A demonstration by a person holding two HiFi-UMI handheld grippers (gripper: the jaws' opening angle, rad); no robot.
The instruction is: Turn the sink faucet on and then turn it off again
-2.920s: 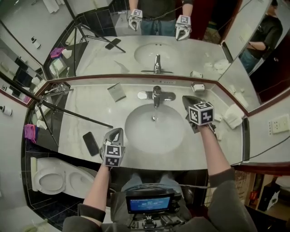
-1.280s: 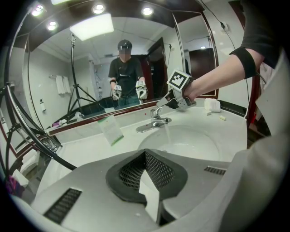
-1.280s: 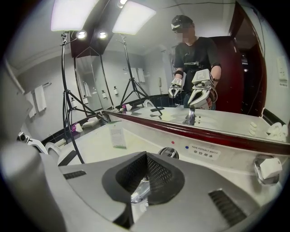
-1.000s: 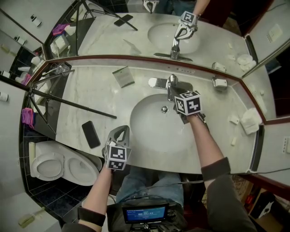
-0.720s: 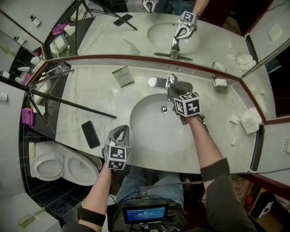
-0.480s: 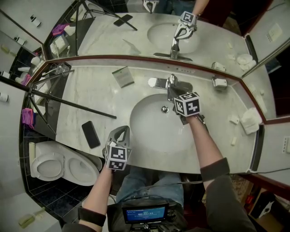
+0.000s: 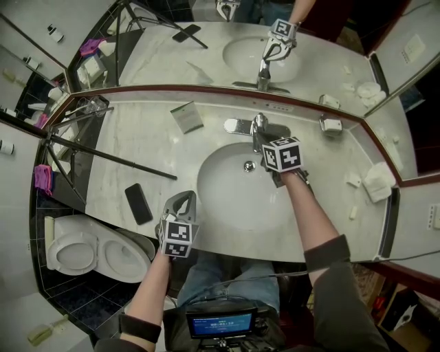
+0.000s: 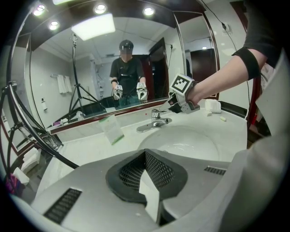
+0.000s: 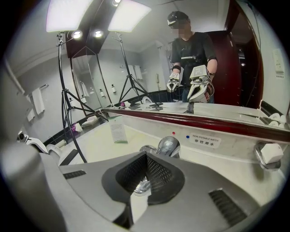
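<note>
Right hand-held gripper point(image 9: 146, 159): jaws pressed together, nothing held. Faucet point(image 9: 168, 146) lever sat just ahead of tips; contact unclear.

Left hand-held gripper point(image 7: 180, 201): jaws likewise together, hovered at near desk point(image 7: 137, 151) edge, faucet well ahead.

Risk: closed tips might have slipped off slick chrome lever, or overpushed, causing splash.

Label point(image 9: 207, 137) beyond faucet read "NON-POTABLE WATER".

The pale marble countertop point(image 7: 137, 148) spans the middle of the head view. It is backed by a dark red trim strip point(image 7: 206, 86) and a wall-wide mirror point(image 7: 158, 48) across the top. At lower left, a white toilet point(image 7: 72, 256) stands on a dark tiled floor point(image 7: 89, 306). A black tripod leg point(image 7: 110, 157) crosses the counter's left end, and a wall socket point(image 7: 433, 216) sits at the right edge.

Lighting — recessed ceiling spots point(image 8: 99, 8) and a bright panel point(image 8: 93, 26) show along the top of the left gripper view.
</note>
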